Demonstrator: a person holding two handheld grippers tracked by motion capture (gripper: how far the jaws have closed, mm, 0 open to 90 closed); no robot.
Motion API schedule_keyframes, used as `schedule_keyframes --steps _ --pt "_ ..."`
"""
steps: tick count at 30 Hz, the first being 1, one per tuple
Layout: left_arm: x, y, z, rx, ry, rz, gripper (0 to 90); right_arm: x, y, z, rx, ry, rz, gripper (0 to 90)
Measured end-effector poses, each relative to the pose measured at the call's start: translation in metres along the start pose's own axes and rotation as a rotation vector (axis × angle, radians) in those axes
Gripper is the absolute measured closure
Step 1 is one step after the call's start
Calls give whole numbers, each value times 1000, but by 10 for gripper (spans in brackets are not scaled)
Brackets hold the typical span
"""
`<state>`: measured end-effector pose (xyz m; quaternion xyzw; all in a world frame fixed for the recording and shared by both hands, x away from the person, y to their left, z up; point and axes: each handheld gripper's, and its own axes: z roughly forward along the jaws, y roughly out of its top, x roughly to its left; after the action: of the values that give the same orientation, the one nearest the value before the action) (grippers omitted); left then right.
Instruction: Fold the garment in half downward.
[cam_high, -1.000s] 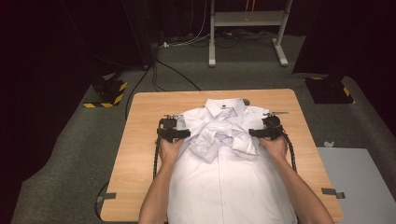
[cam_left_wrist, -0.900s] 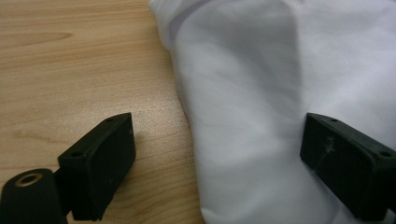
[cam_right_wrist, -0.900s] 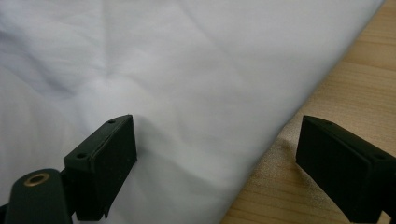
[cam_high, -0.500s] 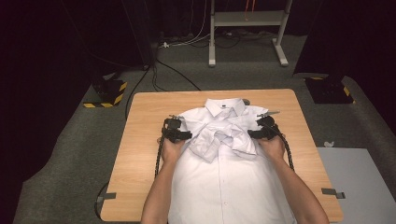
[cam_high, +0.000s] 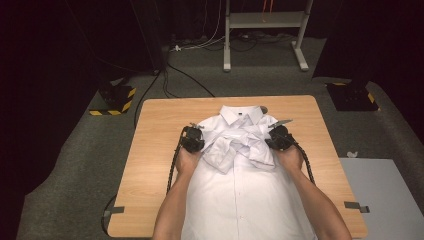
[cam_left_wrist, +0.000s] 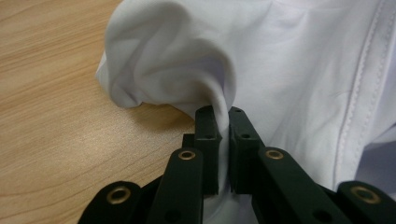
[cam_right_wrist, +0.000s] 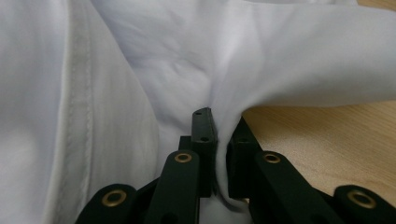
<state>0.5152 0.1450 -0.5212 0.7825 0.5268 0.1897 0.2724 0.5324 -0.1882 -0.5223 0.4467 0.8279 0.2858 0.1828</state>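
Observation:
A white button-up shirt (cam_high: 240, 190) lies face up on the wooden table (cam_high: 155, 150), collar (cam_high: 241, 115) at the far end and both sleeves bunched across the chest (cam_high: 235, 142). My left gripper (cam_high: 192, 139) sits at the shirt's left side. Its jaws have just closed and are shut on a raised fold of the white cloth (cam_left_wrist: 187, 56), which is pinched between the pads (cam_left_wrist: 208, 135). My right gripper (cam_high: 279, 137) sits at the shirt's right side. It too has just closed on a fold of cloth (cam_right_wrist: 289, 56), squeezed between its pads (cam_right_wrist: 203, 135).
Bare wood lies on both sides of the shirt. Tape strips (cam_high: 114, 210) (cam_high: 356, 206) mark the table's near corners. On the floor there is a metal stand (cam_high: 262, 30) behind the table, striped weights (cam_high: 117, 97) (cam_high: 352, 95) at both sides, and a grey panel (cam_high: 385, 195) to the right.
Both grippers have edged slightly inward against the shirt's sides. The shirt lies much as before.

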Motion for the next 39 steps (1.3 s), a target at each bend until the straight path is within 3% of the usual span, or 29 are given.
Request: schedule_keyframes --steps 5,9,17,27,33,39 --pt "5 0 -7 -15 -30 -22 857 -5 0 -8 -13 34 13 860" --pt "7 4 -19 -31 -49 7 858 -12 1 -21 -40 45 10 861" --pt "10 16 -42 -77 -93 7 858 -21 3 -45 -82 62 4 861" --pt "12 28 -51 -93 -108 31 859 -33 5 -63 -114 71 1 862" --pt "13 50 -54 -108 -102 42 859 -40 17 -70 -121 67 12 863" --pt "20 78 -56 -116 -85 25 860 -52 43 -76 -129 66 48 864"
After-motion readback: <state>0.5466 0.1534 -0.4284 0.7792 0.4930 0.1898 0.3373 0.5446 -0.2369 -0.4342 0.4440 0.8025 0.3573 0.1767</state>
